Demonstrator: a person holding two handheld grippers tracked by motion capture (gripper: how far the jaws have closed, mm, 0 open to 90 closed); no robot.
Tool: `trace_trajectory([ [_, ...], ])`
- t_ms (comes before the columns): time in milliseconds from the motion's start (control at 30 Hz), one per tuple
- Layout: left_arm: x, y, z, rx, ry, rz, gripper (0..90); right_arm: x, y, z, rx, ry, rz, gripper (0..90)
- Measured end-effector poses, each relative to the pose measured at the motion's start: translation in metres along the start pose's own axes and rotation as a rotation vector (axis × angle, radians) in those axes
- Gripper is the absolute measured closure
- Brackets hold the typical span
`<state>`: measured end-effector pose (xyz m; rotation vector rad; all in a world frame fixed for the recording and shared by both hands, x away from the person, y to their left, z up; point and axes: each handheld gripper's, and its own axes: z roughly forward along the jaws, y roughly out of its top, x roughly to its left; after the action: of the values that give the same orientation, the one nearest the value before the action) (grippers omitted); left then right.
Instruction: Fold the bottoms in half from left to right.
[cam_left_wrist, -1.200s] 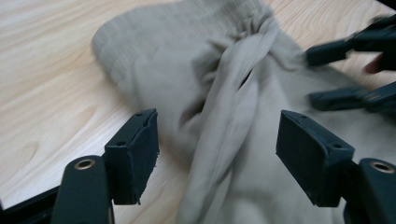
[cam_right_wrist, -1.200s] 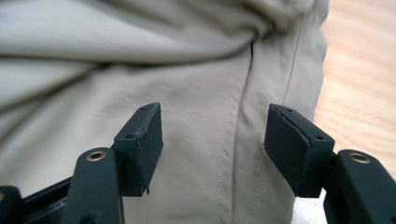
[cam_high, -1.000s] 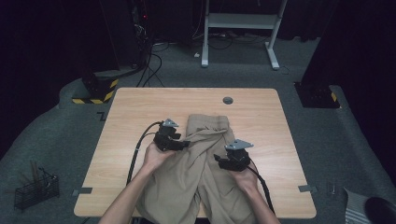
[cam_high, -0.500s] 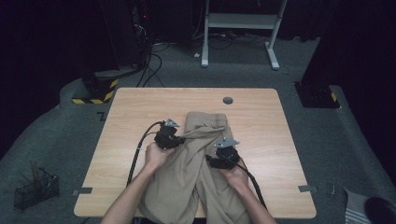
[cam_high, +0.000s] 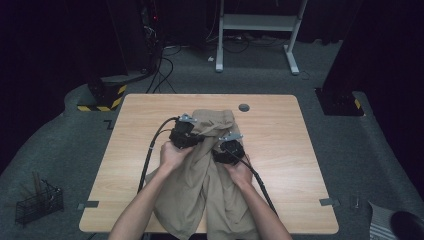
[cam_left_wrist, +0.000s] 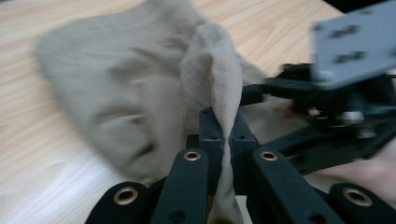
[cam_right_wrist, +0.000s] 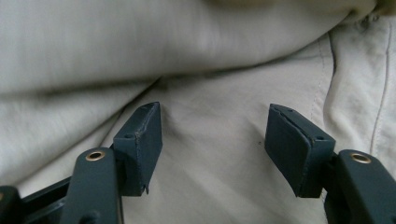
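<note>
Beige trousers (cam_high: 210, 170) lie on the wooden table (cam_high: 280, 150), legs trailing over the near edge. My left gripper (cam_high: 186, 135) is shut on a raised fold of the trousers (cam_left_wrist: 219, 79), with the cloth pinched between its jaws. The right gripper (cam_left_wrist: 336, 107) shows close beside that fold. My right gripper (cam_high: 227, 150) stands open just above the flat trouser cloth (cam_right_wrist: 219, 135), its jaws wide apart with nothing between them. A seam of the trousers runs at the right of the right gripper view.
A small dark round disc (cam_high: 244, 107) sits near the table's far edge. Black cables (cam_high: 150, 155) trail from both grippers toward the near edge. A wire basket (cam_high: 37, 202) stands on the floor at the left, and a white table frame (cam_high: 257, 22) at the back.
My right gripper has moved left and toward the left gripper, over the trousers' middle. The left gripper has kept its hold and lifted the fold slightly.
</note>
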<state>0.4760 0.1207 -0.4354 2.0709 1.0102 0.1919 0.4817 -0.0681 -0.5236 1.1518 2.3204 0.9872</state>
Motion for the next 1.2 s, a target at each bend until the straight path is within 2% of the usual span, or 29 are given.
trace_trajectory([
  [67,-0.003,-0.001,0.012,0.027,0.008,0.015,85.5,-0.002,0.001,0.000,0.003,0.006,0.003,36.9],
  [133,-0.003,-0.005,0.018,0.035,0.007,0.012,81.6,-0.005,-0.002,-0.006,0.007,0.012,0.019,36.8],
  [200,-0.001,-0.010,0.018,0.025,0.012,0.012,72.5,-0.009,-0.007,-0.022,-0.025,0.026,0.030,37.5],
  [233,-0.001,-0.010,0.018,0.025,0.012,0.012,65.3,-0.009,-0.007,-0.022,-0.025,0.026,0.030,37.5],
  [267,0.000,-0.014,0.014,0.012,0.028,0.021,58.8,-0.011,-0.013,-0.038,-0.040,0.040,0.020,37.5],
  [300,0.000,-0.014,0.014,0.012,0.028,0.021,53.4,-0.011,-0.013,-0.038,-0.040,0.040,0.020,37.5],
  [333,0.001,-0.018,0.005,-0.003,0.043,0.029,48.9,-0.011,-0.020,-0.052,-0.033,0.043,-0.007,37.2],
  [400,0.003,-0.023,-0.005,-0.023,0.041,0.027,42.1,-0.010,-0.028,-0.063,-0.035,0.039,-0.039,37.0],
  [433,0.003,-0.023,-0.005,-0.023,0.041,0.027,39.7,-0.010,-0.028,-0.063,-0.035,0.039,-0.039,37.0],
  [500,0.006,-0.033,-0.017,-0.038,0.044,0.017,36.3,-0.007,-0.040,-0.075,-0.047,0.067,-0.030,36.8],
  [600,0.009,-0.046,-0.025,-0.031,0.056,0.024,34.9,0.000,-0.048,-0.078,-0.041,0.090,-0.052,36.3],
  [633,0.009,-0.046,-0.025,-0.031,0.056,0.024,34.9,0.003,-0.050,-0.077,-0.035,0.095,-0.056,36.2],
  [667,0.012,-0.055,-0.025,-0.012,0.074,0.021,35.4,0.005,-0.051,-0.075,-0.031,0.100,-0.065,36.1],
  [700,0.015,-0.059,-0.024,-0.001,0.076,0.013,36.7,0.008,-0.052,-0.072,-0.020,0.101,-0.071,36.1],
  [800,0.022,-0.065,-0.018,0.028,0.078,-0.005,49.2,0.014,-0.053,-0.060,0.012,0.080,-0.111,35.0],
  [833,0.023,-0.065,-0.015,0.034,0.085,-0.008,54.3,0.013,-0.054,-0.058,0.005,0.095,-0.089,35.1],
  [867,0.023,-0.065,-0.015,0.034,0.085,-0.008,59.7,0.013,-0.053,-0.056,-0.002,0.087,-0.086,35.0],
  [900,0.027,-0.064,-0.011,0.039,0.078,-0.017,66.0,0.013,-0.052,-0.055,-0.005,0.085,-0.083,34.9],
  [1000,0.030,-0.057,-0.010,0.036,0.095,-0.018,79.6,0.013,-0.046,-0.048,-0.009,0.073,-0.075,34.9],
  [1033,0.030,-0.057,-0.010,0.036,0.095,-0.018,81.7,0.013,-0.044,-0.045,-0.011,0.067,-0.070,34.9],
  [1100,0.034,-0.046,-0.015,0.017,0.136,-0.020,84.2,0.013,-0.037,-0.038,-0.010,0.053,-0.056,35.0],
  [1167,0.035,-0.041,-0.018,0.005,0.146,-0.022,85.2,0.013,-0.032,-0.033,-0.009,0.047,-0.054,35.0],
  [1200,0.035,-0.033,-0.025,-0.018,0.161,-0.026,85.3,0.016,-0.023,-0.024,-0.009,0.034,-0.039,35.1],
])
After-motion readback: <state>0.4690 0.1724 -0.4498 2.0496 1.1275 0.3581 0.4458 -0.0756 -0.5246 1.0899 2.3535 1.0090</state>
